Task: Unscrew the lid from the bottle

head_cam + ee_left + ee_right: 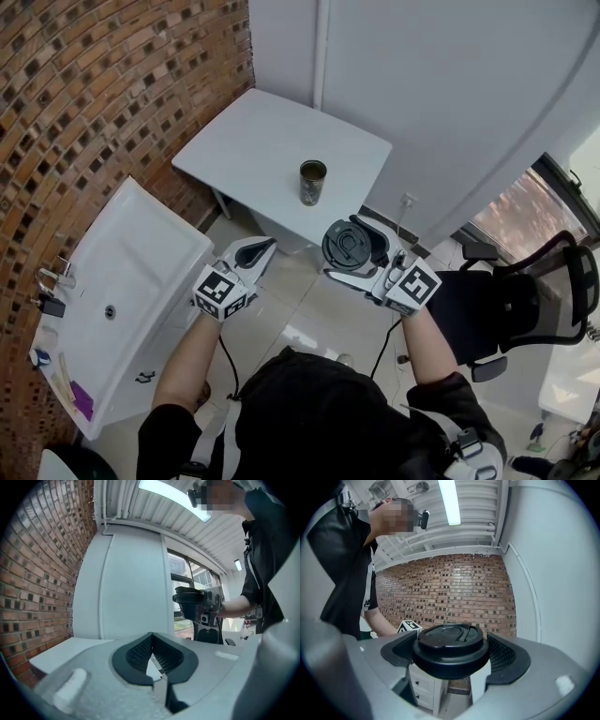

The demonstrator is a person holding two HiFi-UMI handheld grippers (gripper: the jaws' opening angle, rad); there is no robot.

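Note:
The bottle (312,183), a dark metal cylinder with an open mouth, stands upright near the front edge of the white table (253,141). Its black round lid (349,246) is off the bottle and sits between the jaws of my right gripper (356,251), below and to the right of the bottle. In the right gripper view the lid (450,644) fills the gap of the right gripper (451,654), gripped on both sides. My left gripper (265,246) hangs to the left of the lid, shut and empty. In its own view the left gripper (152,656) has its jaws together.
A white washbasin (131,272) with a tap (56,277) runs along the brick wall (94,94) at the left. A black office chair (525,300) stands at the right. White wall panels (450,84) rise behind the table.

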